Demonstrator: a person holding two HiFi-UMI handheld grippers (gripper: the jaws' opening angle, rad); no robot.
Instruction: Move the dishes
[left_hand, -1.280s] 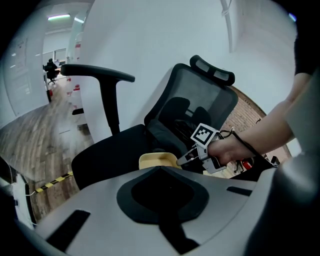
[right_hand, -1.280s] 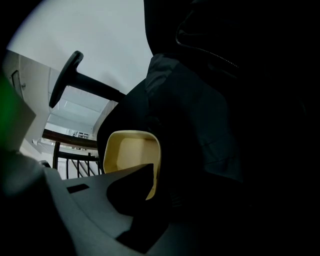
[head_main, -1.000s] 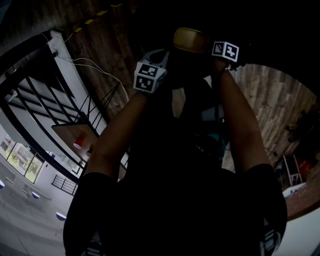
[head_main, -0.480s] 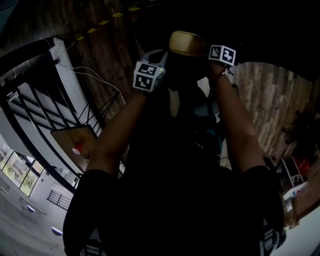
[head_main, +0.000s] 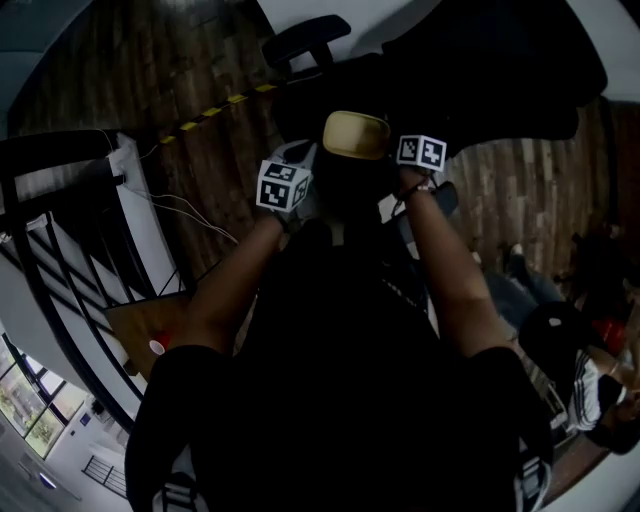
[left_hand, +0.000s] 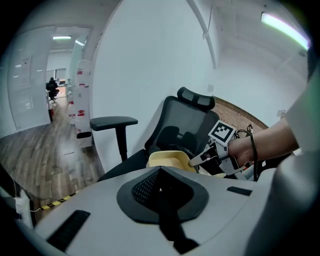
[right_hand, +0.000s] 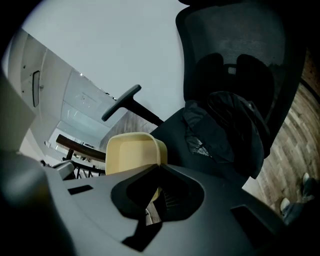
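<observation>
Transit stage of the task: over the last second the view swings round, and a black mesh office chair (right_hand: 235, 65) now lies beyond the pale yellow rectangular dish (head_main: 356, 135), which is airborne ahead of the person and not yet set down. The left gripper (head_main: 318, 165) and the right gripper (head_main: 392, 152) each pinch an opposite rim. Dish shallow, empty, round-cornered, matte, probably plastic

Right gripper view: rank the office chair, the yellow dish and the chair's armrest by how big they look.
Largest to smallest:
office chair
yellow dish, though it is nearer the camera, which enlarges it
armrest
</observation>
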